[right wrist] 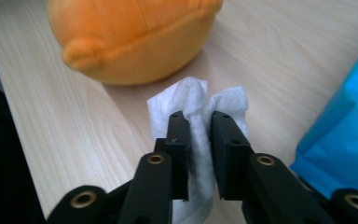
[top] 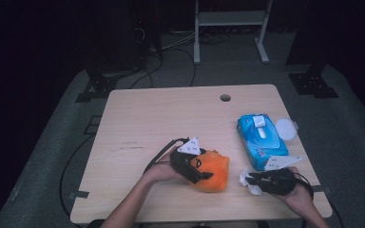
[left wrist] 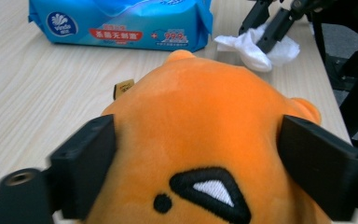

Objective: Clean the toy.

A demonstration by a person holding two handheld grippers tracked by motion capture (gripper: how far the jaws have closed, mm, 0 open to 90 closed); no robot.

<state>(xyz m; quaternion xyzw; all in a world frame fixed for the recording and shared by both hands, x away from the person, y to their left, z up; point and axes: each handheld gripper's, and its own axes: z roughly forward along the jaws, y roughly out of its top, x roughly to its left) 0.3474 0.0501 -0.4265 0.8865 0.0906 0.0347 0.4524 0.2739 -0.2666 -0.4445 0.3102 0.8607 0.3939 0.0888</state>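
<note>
We hold the orange plush toy (top: 212,170) near the table's (top: 138,118) front edge, at about six o'clock, our left gripper (left wrist: 196,154) wide around its head with both jaws pressed into the fabric. Our right gripper (right wrist: 199,140) stands narrow, pinching a white wipe (right wrist: 193,100) just at the toy's three o'clock. The blue wipe pack (top: 261,137) lies near two o'clock.

We judge the thin wipe could slip from so slight a pinch, or the soft toy could squirm free if we rub hard. The toy's underside is hidden, and its face is cut off in the left gripper view.
</note>
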